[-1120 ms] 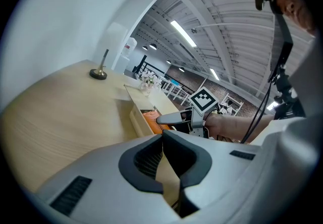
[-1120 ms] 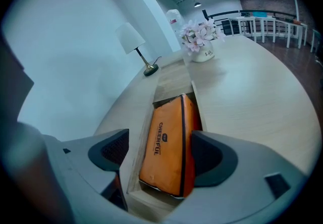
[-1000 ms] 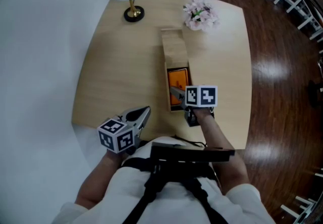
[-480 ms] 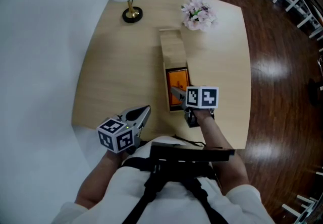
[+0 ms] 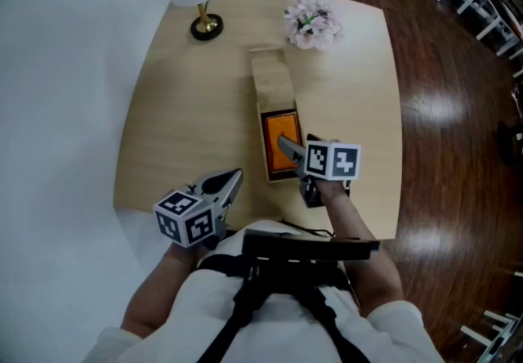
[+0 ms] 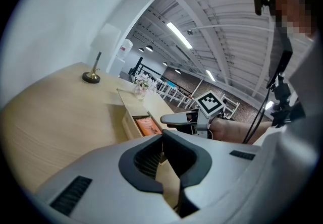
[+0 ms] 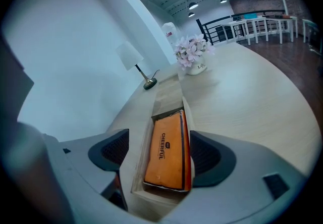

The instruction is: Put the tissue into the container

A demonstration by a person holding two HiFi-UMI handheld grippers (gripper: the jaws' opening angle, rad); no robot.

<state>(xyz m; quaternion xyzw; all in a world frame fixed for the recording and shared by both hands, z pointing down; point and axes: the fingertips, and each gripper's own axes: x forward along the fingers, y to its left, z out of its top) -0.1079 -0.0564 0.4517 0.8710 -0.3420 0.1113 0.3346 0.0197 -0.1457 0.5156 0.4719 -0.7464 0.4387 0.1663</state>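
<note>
Orange tissue pack (image 7: 164, 155) lies inside wooden container (image 7: 169, 94), just under right gripper (image 5: 288, 146) | jaws wide apart, empty | left gripper (image 6: 162, 140) jaws together, idle | step: placing looks done | next: lift clear without snagging pack

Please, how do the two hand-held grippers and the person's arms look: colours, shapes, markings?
The left hand-held gripper and the right hand-held gripper are light grey with black ribbed pads. Each carries a white cube with black square markers. The person wears a white top, a black chest harness, and thin black cables hang beside it.
</note>
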